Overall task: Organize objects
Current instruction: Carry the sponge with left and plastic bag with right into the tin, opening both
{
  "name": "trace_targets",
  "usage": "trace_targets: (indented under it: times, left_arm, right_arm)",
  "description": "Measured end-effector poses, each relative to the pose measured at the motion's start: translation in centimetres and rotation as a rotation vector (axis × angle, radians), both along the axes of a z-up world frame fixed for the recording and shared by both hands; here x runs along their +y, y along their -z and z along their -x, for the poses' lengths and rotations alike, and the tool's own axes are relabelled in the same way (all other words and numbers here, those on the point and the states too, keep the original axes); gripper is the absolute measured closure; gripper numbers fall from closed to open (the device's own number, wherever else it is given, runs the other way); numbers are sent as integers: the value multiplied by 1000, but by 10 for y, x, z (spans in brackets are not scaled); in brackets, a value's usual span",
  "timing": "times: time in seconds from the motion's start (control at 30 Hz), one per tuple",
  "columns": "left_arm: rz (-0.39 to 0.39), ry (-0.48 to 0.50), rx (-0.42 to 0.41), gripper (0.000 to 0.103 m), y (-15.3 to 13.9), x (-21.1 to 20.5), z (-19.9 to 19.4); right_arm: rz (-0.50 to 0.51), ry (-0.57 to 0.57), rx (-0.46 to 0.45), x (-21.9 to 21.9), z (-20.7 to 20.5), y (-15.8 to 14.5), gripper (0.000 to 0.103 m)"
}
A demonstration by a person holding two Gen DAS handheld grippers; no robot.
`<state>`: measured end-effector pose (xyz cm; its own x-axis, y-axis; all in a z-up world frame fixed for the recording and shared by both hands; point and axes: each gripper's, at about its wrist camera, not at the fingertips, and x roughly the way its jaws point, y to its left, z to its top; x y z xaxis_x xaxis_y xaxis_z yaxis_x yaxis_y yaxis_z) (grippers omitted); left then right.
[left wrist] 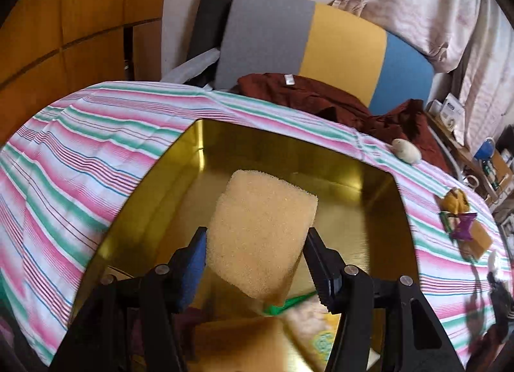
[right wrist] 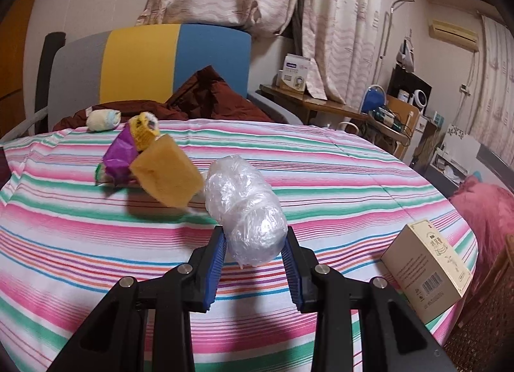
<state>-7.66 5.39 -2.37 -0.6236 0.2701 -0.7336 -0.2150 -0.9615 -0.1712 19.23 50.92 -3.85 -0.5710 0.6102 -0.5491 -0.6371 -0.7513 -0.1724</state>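
The table [right wrist: 337,179], draped in a striped cloth, carried everything, and the largest task piece on it was the gold tin tray [left wrist: 379,211], a rigid, glossy metal box with low walls; it looked slick and would probably be best moved by pinching a wall rather than its smooth floor. Held over the tray's inside, the left gripper [left wrist: 257,253] had its jaws at a middling width, clamped on the lower sides of a tan sponge [left wrist: 261,234], which stood tilted above the tray floor. The sponge appeared light, soft and porous, so it would likely squash under pressure and spring back; a grip across its narrow sides, as here, seemed sound, and dropping it would risk little. At the tray's near edge lay a green-trimmed packet [left wrist: 308,317], blurred. Over the cloth, the right gripper [right wrist: 255,243] had its jaws drawn in tight on a clear plastic bundle [right wrist: 247,208], a crinkled, wadded roll of film that looked very light, yielding and slippery, so a squeeze at its thick middle seemed safest. Farther back sat a second sponge [right wrist: 167,176], touching a purple wrapper [right wrist: 120,153], with a yellow roll [right wrist: 146,126] just behind. A cardboard box [right wrist: 427,269], stiff and easy to grasp by its flat faces, rested at the table's right edge.
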Motion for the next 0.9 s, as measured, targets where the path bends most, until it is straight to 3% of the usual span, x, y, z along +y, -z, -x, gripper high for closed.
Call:
trace_targets:
  times: [0.37, 0.53, 0.7, 0.9]
  left_arm:
    - [58, -4, -52, 43, 15, -19, 21]
    - [62, -28, -62, 42, 21, -27, 24]
    - [27, -60, -47, 21, 21, -36, 18]
    - [-43, -92, 15, 9, 4, -44, 3]
  right_arm:
    - [151, -79, 86, -45, 5, -7, 69]
    - [165, -145, 109, -71, 15, -17, 69]
    - [177, -243, 135, -102, 33, -36, 69]
    - [238, -398, 134, -148, 64, -56, 69]
